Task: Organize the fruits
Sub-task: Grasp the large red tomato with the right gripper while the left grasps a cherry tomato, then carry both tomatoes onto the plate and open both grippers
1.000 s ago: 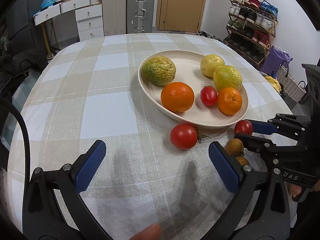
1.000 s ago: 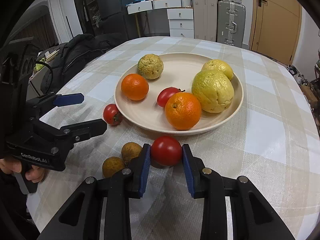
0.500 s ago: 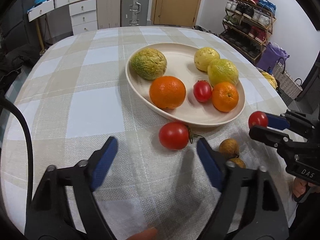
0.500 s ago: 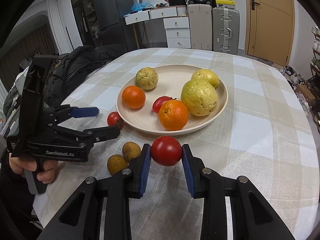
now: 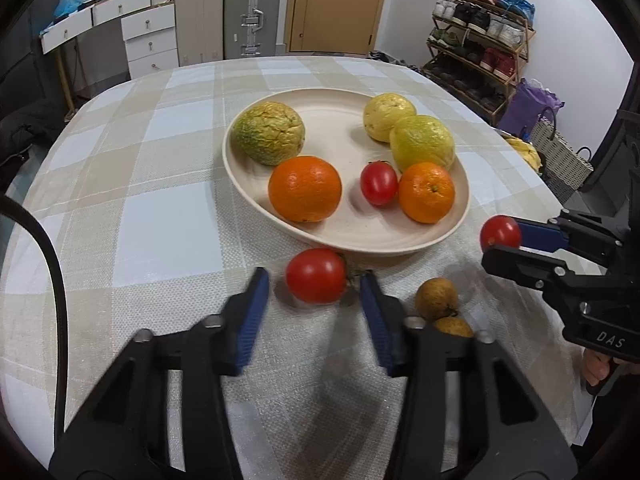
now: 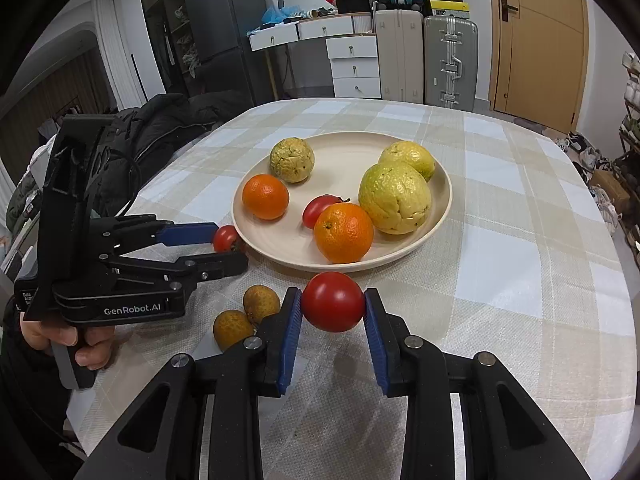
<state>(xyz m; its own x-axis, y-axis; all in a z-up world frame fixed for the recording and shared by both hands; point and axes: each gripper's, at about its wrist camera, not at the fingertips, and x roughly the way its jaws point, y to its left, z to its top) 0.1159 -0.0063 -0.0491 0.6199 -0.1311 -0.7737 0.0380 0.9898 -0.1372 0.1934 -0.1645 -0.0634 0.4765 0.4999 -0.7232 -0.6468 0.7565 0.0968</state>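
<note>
A cream plate (image 5: 340,128) holds two oranges, a small tomato and three yellow-green fruits. Just in front of its near rim a red tomato (image 5: 316,276) lies on the checked cloth. My left gripper (image 5: 314,278) straddles it with the jaws closing. Narrow gaps still show between the blue pads (image 5: 256,300) and the tomato. My right gripper (image 6: 332,300) is shut on a second red tomato (image 6: 333,302), held just above the cloth near the plate's edge. Seen from the left wrist, that gripper (image 5: 500,240) is at the far right.
Two small brown fruits (image 6: 262,302) lie on the cloth between the two grippers. A dark jacket (image 6: 160,128) hangs past the table's left edge. Suitcases (image 5: 248,12), white drawers and a shoe rack (image 5: 480,24) stand behind the table.
The left gripper's jaws have narrowed from wide open to close around the tomato on the cloth, and it has moved nearer. The right gripper still holds its tomato.
</note>
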